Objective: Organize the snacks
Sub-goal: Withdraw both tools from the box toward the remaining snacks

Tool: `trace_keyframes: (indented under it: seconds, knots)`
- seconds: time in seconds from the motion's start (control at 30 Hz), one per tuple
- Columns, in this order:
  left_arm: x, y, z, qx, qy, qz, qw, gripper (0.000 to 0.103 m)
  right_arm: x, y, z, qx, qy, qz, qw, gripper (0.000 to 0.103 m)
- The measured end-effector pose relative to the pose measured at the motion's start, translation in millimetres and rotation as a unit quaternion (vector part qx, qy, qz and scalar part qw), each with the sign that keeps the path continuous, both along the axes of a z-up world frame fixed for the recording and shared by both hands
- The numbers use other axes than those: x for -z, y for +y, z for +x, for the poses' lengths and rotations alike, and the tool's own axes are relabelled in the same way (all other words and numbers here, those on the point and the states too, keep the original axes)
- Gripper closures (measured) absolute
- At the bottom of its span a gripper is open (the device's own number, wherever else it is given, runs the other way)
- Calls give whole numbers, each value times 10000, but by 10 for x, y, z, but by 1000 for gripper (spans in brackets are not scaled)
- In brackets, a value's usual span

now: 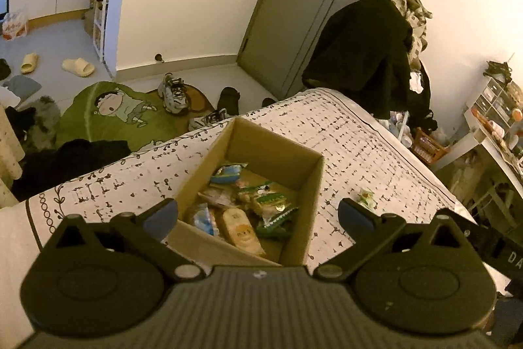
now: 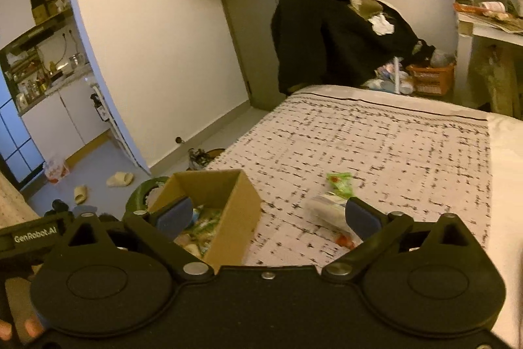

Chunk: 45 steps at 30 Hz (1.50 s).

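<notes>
Bed, largest item: covered by a pale quilt with dark dash print, filling the middle of the room. Dark coat heap, draped over something at the bed's far end, a patterned garment on top. Green cartoon rug on the floor beside the bed, sneakers at its edge, two pale slippers farther off toward the kitchen area. Cardboard box, open-topped, standing on the quilt near the bed's edge; inside, a loose pile of snack packets, among them a blue-and-white packet, green wrappers and a tan oblong pack. Left gripper, held above the near end of the box, fingers spread wide, nothing between them. Right gripper, held over the quilt just right of the box, fingers likewise spread and empty. White-wrapped snack, lying on the quilt beside the right gripper's right finger, a small red piece near it. Green snack packet, smallest, on the quilt just beyond the white one, outside the box.
</notes>
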<state>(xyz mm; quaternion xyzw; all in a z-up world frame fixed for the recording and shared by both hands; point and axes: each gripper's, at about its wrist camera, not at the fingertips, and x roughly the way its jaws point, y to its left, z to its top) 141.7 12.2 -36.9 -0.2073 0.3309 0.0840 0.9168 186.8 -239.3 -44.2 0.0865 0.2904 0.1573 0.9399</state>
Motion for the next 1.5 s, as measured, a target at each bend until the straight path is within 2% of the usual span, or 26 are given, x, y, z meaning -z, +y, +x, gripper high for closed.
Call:
trace_keyframes:
  seconds: [0.47,0.8,1.0,1.17,1.5]
  knots:
    - [53,-398,20,277,11,137,9995,0,140,-354,-38,243,40,-26,9997,2]
    - [156,-621,94,614,-230,181,9977,4,309,-519,32,312,131,-67,9994,6]
    - [241,-753,200,821,-290,125,9961,12,428,-617,173,377,275,-28,9989,16]
    - [298,-881,326,996,-298,106,9945,18,508,-678,302,352,343,-40,9988,19]
    - [519,-1007,543,1050,-67,-3,9944,36,780,-535,827,-410,447,-448,9972,19]
